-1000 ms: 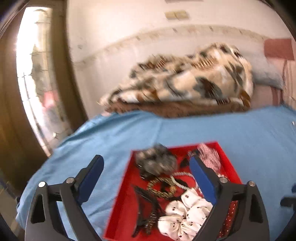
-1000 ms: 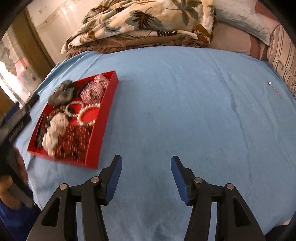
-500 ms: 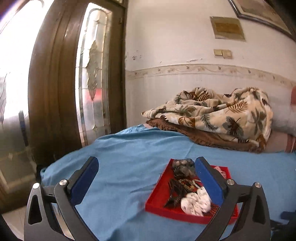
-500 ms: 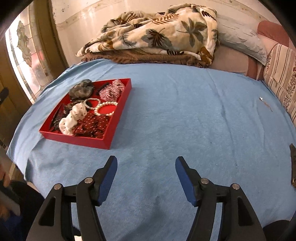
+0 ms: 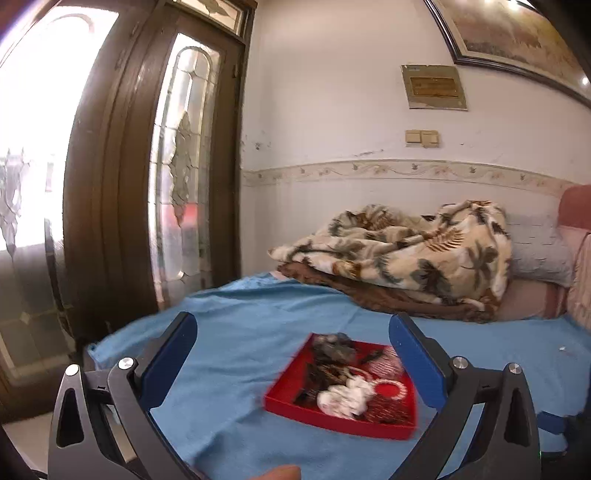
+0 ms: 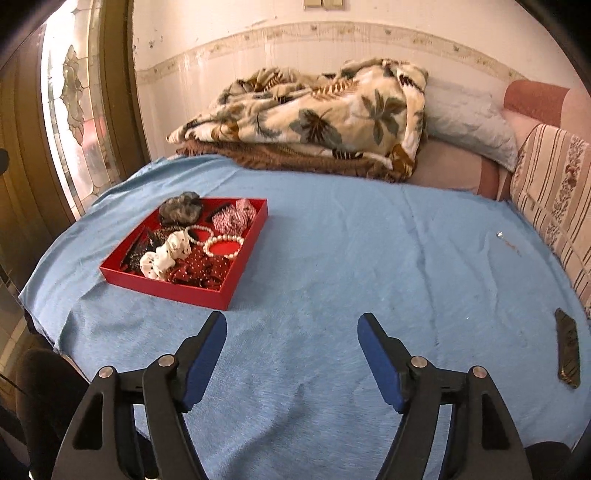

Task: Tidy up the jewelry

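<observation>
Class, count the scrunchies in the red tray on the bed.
4, all inside the tray: grey at the far corner, red-and-white beside it, white spotted nearer, dark red dotted at the near edge. Others may be hidden beneath.

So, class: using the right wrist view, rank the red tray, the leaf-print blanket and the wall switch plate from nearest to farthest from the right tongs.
1. Red tray: ahead and left of the right tongs, on the blue cloth.
2. Leaf-print blanket: heaped at the far edge of the cloth, by the wall.
3. Wall switch plate: top of the picture, above the blanket.
</observation>
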The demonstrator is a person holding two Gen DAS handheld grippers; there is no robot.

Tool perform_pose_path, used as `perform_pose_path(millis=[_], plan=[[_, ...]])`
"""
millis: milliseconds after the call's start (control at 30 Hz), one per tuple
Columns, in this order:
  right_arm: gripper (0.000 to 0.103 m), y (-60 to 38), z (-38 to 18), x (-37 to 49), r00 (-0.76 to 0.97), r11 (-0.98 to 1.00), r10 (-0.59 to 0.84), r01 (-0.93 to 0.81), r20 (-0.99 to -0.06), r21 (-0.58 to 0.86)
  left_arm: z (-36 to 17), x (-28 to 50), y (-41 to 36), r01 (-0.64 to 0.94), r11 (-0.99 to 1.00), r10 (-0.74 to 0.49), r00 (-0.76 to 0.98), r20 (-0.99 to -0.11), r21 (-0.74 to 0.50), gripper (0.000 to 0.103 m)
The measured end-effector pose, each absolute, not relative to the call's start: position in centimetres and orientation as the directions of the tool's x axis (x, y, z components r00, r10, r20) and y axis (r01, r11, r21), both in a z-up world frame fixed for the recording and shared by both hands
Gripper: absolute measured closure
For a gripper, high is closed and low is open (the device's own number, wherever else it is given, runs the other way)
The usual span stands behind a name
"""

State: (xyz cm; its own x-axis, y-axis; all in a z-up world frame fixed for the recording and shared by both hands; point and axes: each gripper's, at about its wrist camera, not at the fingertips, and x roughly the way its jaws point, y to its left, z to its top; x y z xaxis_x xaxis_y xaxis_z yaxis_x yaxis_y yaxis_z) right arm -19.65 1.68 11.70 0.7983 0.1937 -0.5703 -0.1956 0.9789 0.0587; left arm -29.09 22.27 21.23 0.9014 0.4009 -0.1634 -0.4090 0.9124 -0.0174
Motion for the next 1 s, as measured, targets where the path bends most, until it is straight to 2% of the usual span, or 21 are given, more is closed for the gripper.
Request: perform_pose_path(millis=[167,367,500,633,1000], plan=[[0.021,1.4,12.1,-20.7,0.818,0.983,0.171,-0.183,-0.549,0.033,21.1,-28.1,20.9,-0.318,0.948,0.313,0.913,-0.26,0.024,0.0],[0.021,0.5,13.7,-22.6,0.858,0.992,0.109,-0.126,-0.503,0.0,20.3,-27.0,19.8,-0.326,0.942,0.334,0.888,-0.315,0.081,0.0],[0.012,0.6,15.1,-24.2,0.891,0.996,0.053,-0.083,-0.452,-0.046,19.8,-26.7,19.8,-0.318,0.945,0.324,0.879,-0.351,0.077,0.0],[0.008,1.4,15.4,-24.8,0.906,0.992,0.014,-0.066,-0.423,-0.109,19.1,-26.4,19.8,-0.297,0.952,0.3,0.87,-0.392,0.071,0.0],[0.007,1.5,13.5,-22.9,0.86,0.993,0.025,-0.079,-0.509,-0.085,16.4,-24.6,19.9,-0.249,0.965,0.254,0.826,-0.503,0.079,0.0]])
